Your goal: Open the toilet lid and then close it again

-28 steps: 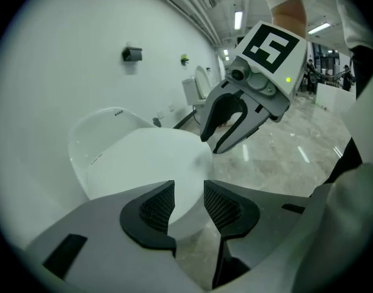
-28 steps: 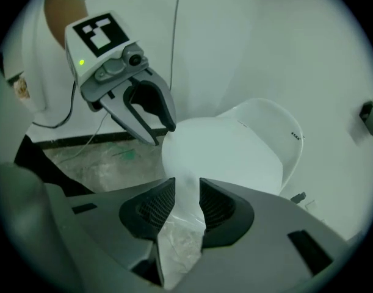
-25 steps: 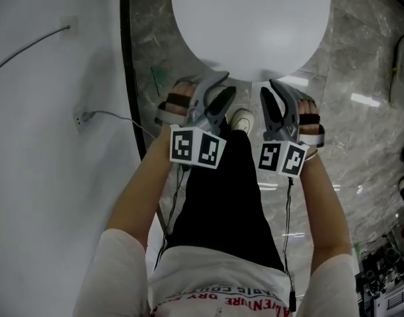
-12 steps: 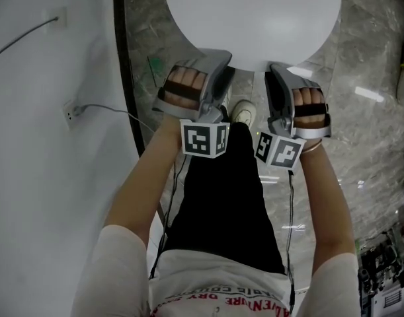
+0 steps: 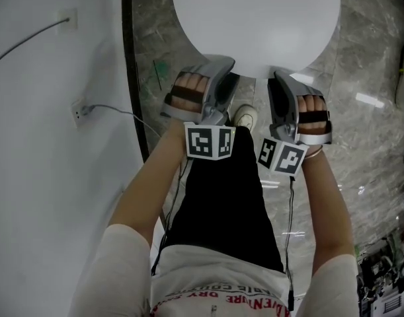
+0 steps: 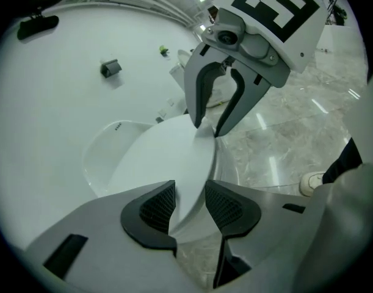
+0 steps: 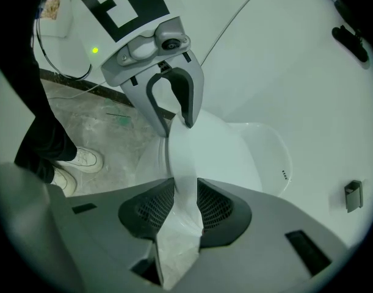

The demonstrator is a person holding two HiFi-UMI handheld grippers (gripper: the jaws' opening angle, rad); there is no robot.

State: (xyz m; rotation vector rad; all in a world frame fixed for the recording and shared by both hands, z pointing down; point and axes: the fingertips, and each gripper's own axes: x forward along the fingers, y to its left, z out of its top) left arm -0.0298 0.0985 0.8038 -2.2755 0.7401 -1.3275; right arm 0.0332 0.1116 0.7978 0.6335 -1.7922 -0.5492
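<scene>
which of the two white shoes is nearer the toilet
The upper shoe in the right gripper view, toe close to the toilet; the other shoe lies lower left, farther away.

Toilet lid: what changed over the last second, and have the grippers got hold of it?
The left gripper and right gripper rolled strap-side up and pushed onto the front rim of the toilet lid. The left's jaws have just been closing with the rim between them; the right pinches it too. The lid looks still down; the person stands as before.

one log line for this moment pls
left tool: jaws just closing on toilet lid front edge | right tool: shut on lid edge | lid: partly raised
</scene>
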